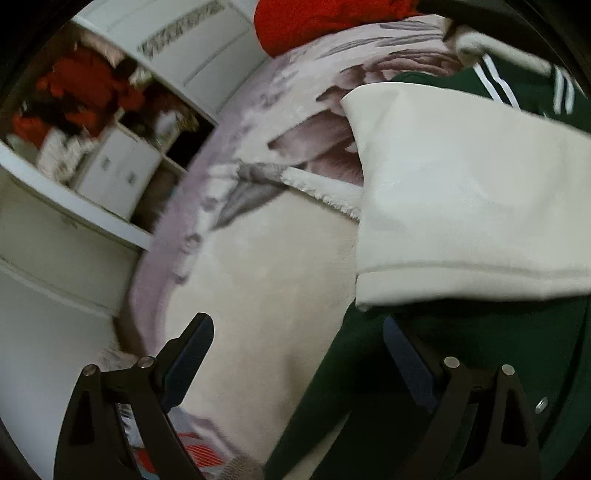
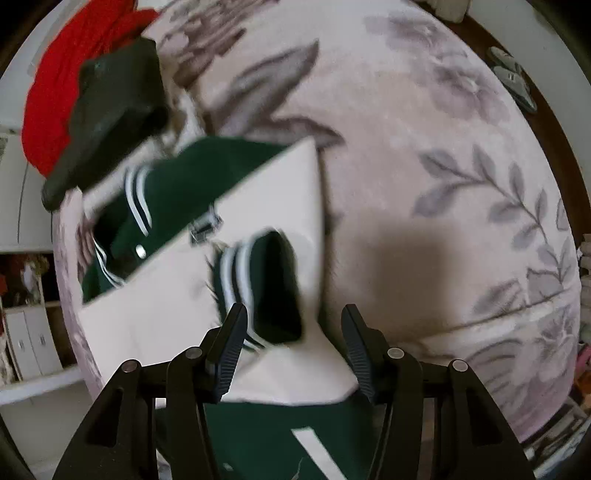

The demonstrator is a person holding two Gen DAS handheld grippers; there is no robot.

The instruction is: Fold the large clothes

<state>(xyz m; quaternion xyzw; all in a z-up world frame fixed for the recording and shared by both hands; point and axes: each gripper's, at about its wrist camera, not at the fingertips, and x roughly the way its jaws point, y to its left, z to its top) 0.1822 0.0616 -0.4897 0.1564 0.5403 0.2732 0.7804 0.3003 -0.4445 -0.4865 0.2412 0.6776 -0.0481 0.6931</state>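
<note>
Both pairs of jaws stand apart. The left gripper (image 1: 299, 354) hangs released, with nothing between its fingers: one finger is over the pale blanket (image 1: 258, 266), the other over the green body of the jacket (image 1: 369, 369). The right gripper (image 2: 293, 347) is half spread, and the jacket's white sleeve (image 2: 295, 373) with its green striped cuff (image 2: 258, 288) lies in the gap; the pads do not visibly press on it.

The jacket lies on the blanket-covered bed, green with white sleeves folded across it.

Only the left view shows the bed's side: white shelves (image 1: 122, 173) full of red and pale things run close along the blanket's edge, and the far white sleeve (image 1: 461, 199) ends in a clean hem near the gripper. A red cloth (image 1: 314, 22) lies at the far end.

Only the right view shows the wide spread of floral blanket (image 2: 443, 184) beyond the jacket, bare as far as the dark bed frame (image 2: 546, 122), where a pair of slippers (image 2: 513, 77) rests outside. It also shows the left gripper (image 2: 114, 110) from outside, blurred, over the jacket's collar end, near the red cloth (image 2: 66, 81).

The sleeve's folded edge (image 2: 317, 206) marks the jacket's border on that open side.
</note>
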